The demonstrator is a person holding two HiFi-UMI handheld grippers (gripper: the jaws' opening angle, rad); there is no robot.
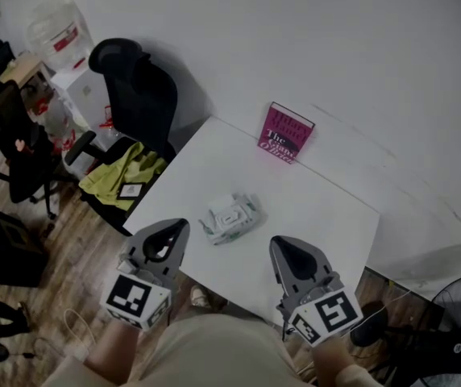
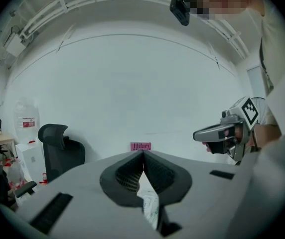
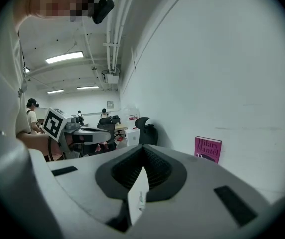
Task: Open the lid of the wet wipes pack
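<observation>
White counter (image 1: pixel 319 208) is carrying the wet wipes pack (image 1: pixel 230 218) near its middle. The pack is lying flat with the lid panel facing up and, as far as the head view is showing, not yet lifted. Over the near edge the left tongs (image 1: pixel 180 227) are hovering just left of the pack and apart from it. The right tongs (image 1: pixel 279 243) are hovering to its right, also apart. Both sets are showing jaws pressed together at the tips, with nothing pinched between them.

Assessment: the approach step is in hand, and no contact with the pack is being made. The next move is calling for one set of tongs to pin the pack body against the counter while the other is working a tip under the lid's free edge and levering it up. The soft pack is looking likely to slide or crumple unless it is held down first.

View comparison: only the head view is giving the full layout, including the pink book (image 1: pixel 285 133) standing against the wall at the far edge and the black chair (image 1: pixel 134 95) beyond the left corner. The left gripper view is showing a sliver of the pack below its closed jaws. The right gripper view is showing only a thin white strip there; whether that is the pack I cannot tell. It alone is showing people (image 3: pixel 32 114) far back in the room.
</observation>
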